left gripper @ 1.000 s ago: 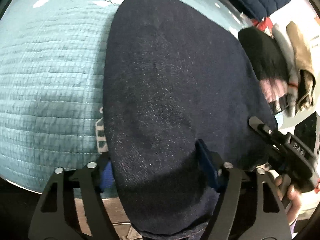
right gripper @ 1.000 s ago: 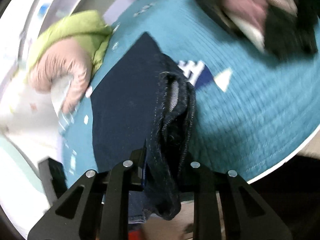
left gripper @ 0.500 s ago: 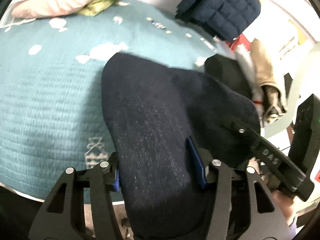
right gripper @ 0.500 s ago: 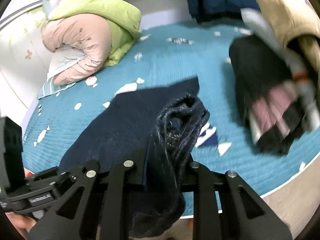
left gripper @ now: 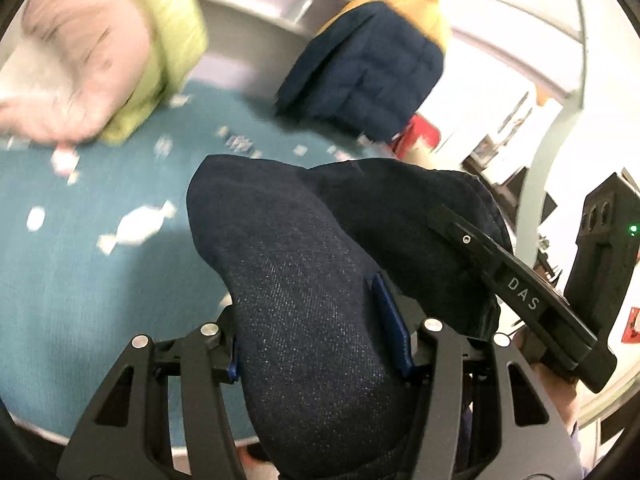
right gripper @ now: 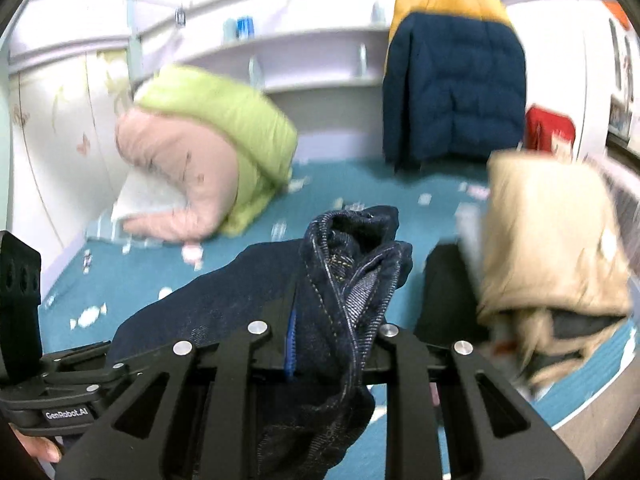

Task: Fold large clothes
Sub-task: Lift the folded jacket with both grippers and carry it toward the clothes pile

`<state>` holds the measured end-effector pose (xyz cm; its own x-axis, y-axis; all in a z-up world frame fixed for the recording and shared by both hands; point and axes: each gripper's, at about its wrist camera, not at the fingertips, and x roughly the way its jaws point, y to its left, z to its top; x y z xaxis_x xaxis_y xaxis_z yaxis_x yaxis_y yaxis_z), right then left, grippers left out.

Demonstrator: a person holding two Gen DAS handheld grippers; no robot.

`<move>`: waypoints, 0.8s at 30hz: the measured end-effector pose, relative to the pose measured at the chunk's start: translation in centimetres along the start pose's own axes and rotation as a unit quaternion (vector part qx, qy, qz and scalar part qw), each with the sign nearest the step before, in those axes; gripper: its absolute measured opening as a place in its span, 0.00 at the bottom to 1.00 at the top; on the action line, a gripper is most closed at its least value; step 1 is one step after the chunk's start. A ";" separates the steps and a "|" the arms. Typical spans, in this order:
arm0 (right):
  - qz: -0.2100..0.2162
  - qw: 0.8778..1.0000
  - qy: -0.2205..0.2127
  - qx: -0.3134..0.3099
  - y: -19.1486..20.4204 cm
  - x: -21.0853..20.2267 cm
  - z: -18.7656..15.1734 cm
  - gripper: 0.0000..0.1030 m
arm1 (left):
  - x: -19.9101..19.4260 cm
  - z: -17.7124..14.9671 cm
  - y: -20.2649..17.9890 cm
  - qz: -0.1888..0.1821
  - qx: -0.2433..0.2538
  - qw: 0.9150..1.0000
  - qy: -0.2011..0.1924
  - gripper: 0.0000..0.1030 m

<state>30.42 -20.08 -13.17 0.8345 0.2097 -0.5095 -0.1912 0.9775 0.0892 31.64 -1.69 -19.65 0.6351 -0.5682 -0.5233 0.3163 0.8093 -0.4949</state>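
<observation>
Dark navy jeans (left gripper: 304, 280) hang between both grippers above the teal quilted bed (left gripper: 80, 264). My left gripper (left gripper: 316, 340) is shut on a thick fold of the denim, which drapes over and hides the fingertips. My right gripper (right gripper: 332, 332) is shut on the bunched waistband (right gripper: 352, 256), stitching and inner lining showing. The jeans also show in the right wrist view (right gripper: 224, 300), stretching left toward the left gripper (right gripper: 60, 376). The right gripper shows at the right of the left wrist view (left gripper: 520, 292).
A green and pink duvet (right gripper: 200, 152) lies at the bed's back left. A navy and yellow puffer jacket (right gripper: 452, 76) hangs at the back. A beige garment pile (right gripper: 552, 240) with dark clothes (right gripper: 448, 292) sits at the right. The bed edge (right gripper: 592, 412) is near.
Both grippers have lifted and tilted up with the jeans. The cloth has come off the bed, and the far wall, duvet and jacket have come into view.
</observation>
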 end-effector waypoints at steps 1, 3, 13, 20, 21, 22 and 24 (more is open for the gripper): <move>-0.003 1.000 -0.014 -0.002 -0.9 -0.8 1.5 0.18 | 0.1 1.4 -1.5 -0.008 0.012 1.000 -0.010 0.52; -0.014 0.999 -0.044 -0.002 -2.7 -2.4 4.2 0.18 | 0.4 3.9 -4.5 -0.024 0.033 0.999 -0.026 0.52; -0.080 0.981 -0.173 0.046 -19.0 -8.1 12.7 0.18 | 9.0 12.9 -22.8 -0.096 0.138 0.980 -0.106 0.52; -0.122 0.980 -0.073 0.138 -33.4 -1.7 6.3 0.18 | 23.4 5.9 -27.3 -0.056 0.182 0.981 -0.024 0.52; -0.128 0.978 -0.044 0.156 -34.9 -0.1 4.6 0.18 | 25.8 4.2 -27.1 -0.038 0.189 0.981 0.005 0.52; -0.137 0.975 -0.022 0.171 -36.2 1.3 2.9 0.18 | 27.1 3.2 -26.8 -0.033 0.198 0.980 0.015 0.52; -0.147 0.970 -0.004 0.192 -37.7 2.9 1.0 0.19 | 28.4 1.1 -26.6 -0.036 0.218 0.975 0.026 0.52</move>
<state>40.54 -56.30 -17.14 0.8285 -0.0814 -0.5541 0.2612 0.9313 0.2537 42.01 -39.17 -20.62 0.5674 -0.6237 -0.5376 0.6358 0.7467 -0.1954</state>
